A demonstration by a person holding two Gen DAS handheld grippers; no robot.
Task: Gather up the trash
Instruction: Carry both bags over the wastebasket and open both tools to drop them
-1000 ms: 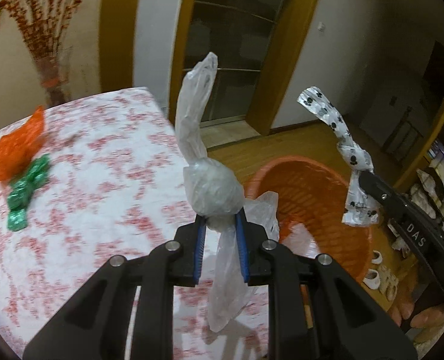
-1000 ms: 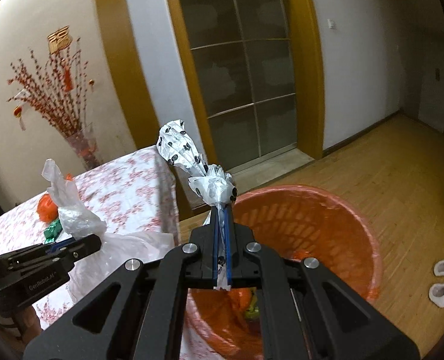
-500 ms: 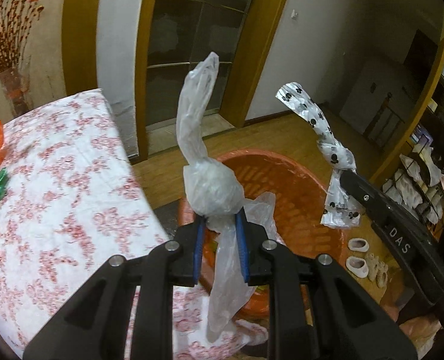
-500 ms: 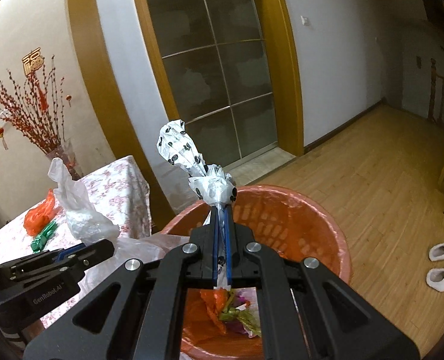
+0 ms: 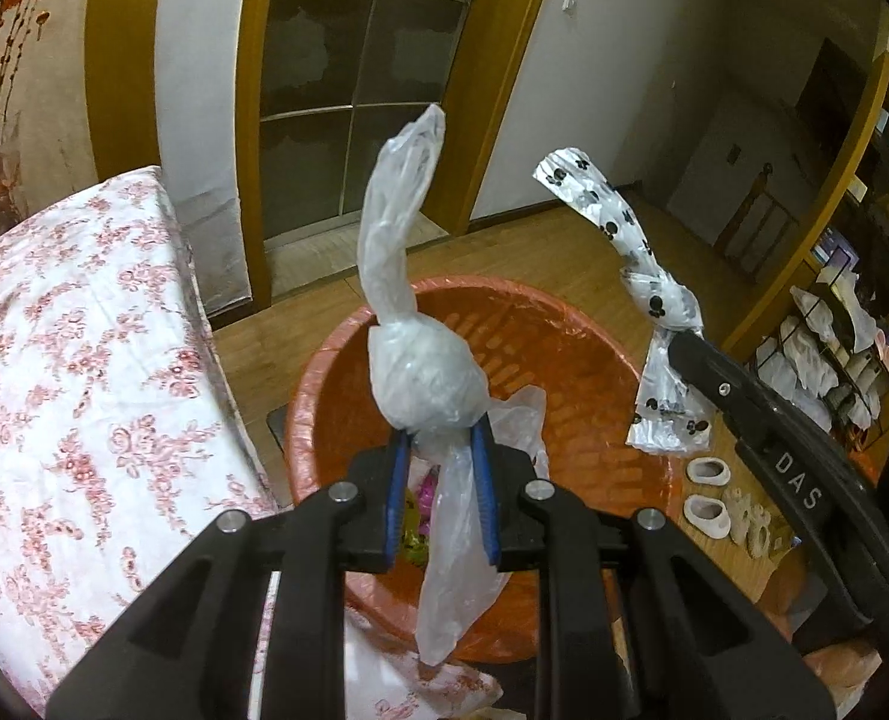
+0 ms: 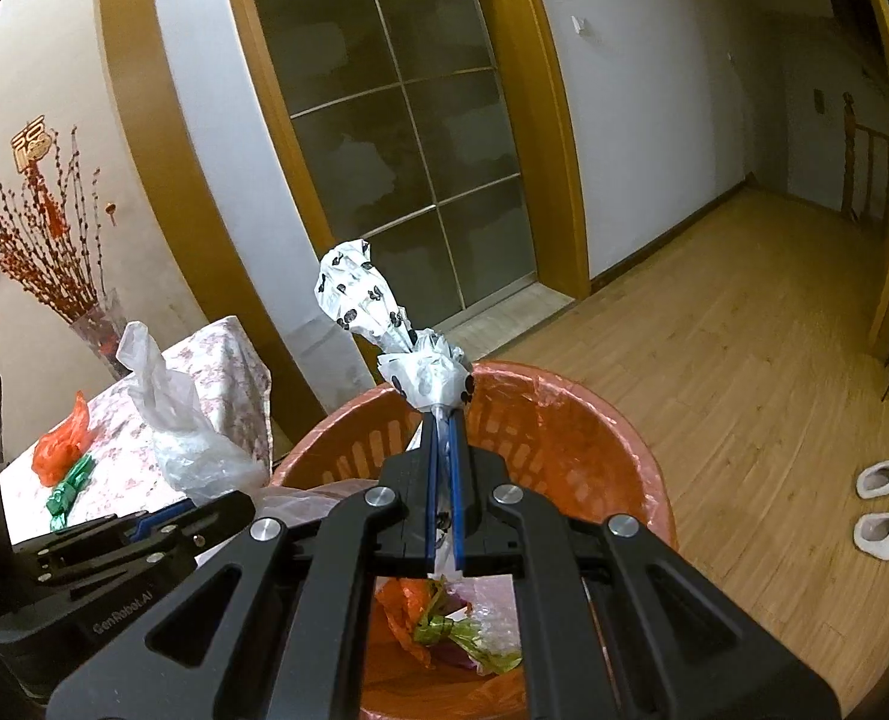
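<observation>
Claws are both hanging over the round orange plastic bin (image 5: 594, 360). Left claw (image 5: 441, 438) is pinching a knotted clear plastic bag (image 5: 423, 372), right claw (image 6: 443, 420) is clamping a paw-print white plastic bag (image 6: 384, 324).

Both bags now hang over the bin

The left hand-held gripper (image 5: 439, 450) carries its clear bag (image 5: 423, 372) off the tabletop (image 5: 84, 360) and above the orange bin (image 5: 594, 372); the right hand-held gripper (image 6: 443, 456) brings the spotted bag (image 6: 384, 324) further over the bin's trash (image 6: 444, 624).
</observation>
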